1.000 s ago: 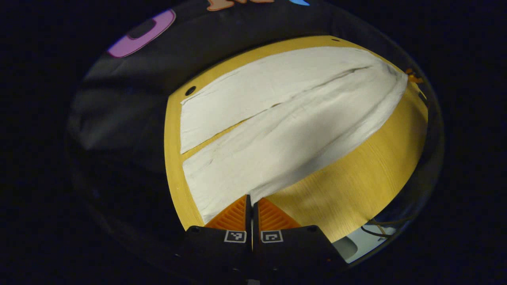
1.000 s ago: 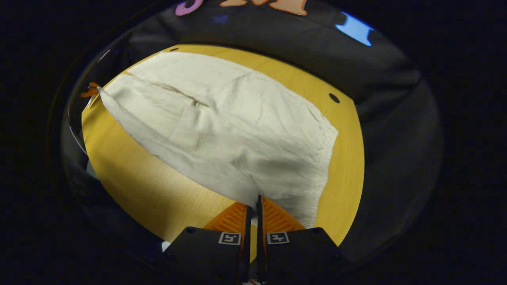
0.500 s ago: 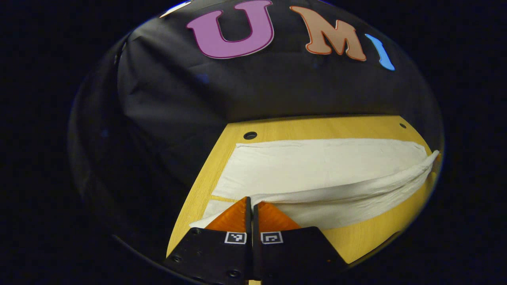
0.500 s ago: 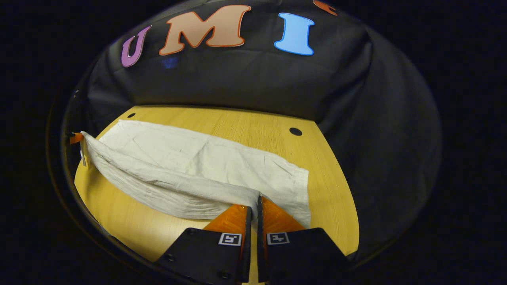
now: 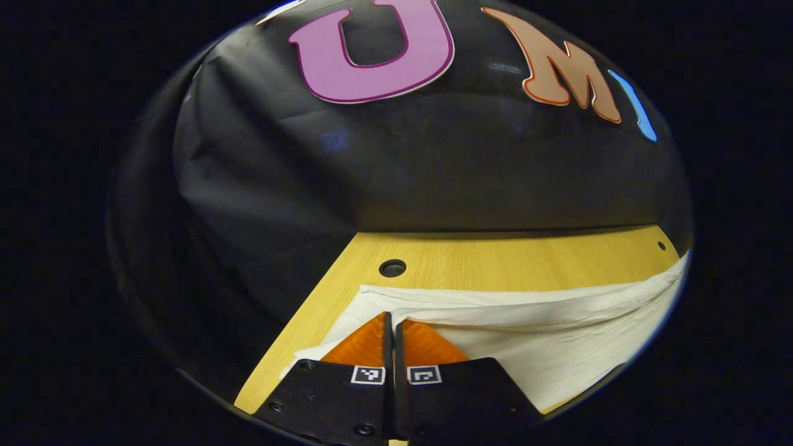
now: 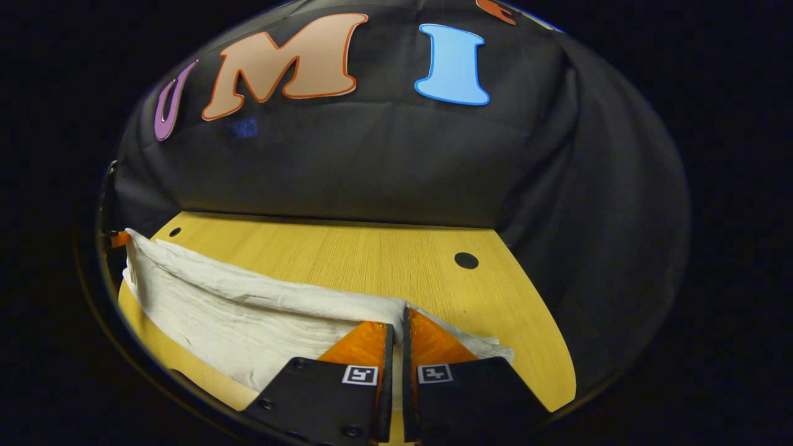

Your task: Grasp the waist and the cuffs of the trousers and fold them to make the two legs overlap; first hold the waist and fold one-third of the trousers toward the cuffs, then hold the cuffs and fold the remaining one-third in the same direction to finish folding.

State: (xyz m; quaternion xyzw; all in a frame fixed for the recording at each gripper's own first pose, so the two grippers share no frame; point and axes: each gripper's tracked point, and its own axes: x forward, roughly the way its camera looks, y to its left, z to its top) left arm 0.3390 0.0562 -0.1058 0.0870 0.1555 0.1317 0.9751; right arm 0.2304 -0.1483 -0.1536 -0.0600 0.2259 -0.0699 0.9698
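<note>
- The white trousers (image 5: pixel 557 334) lie on the wooden table (image 5: pixel 495 260), one leg being carried over the other.
- Left gripper (image 5: pixel 389 322) is pinched tight on the cuff end; right gripper (image 6: pixel 396 316) is clamped on the waist end (image 6: pixel 378 306).
- The cloth looks light and limp: it sags between the two grips (image 6: pixel 235 310) and creases easily.
- I'd hold it at the corners, by the hems, and keep it taut.
</note>
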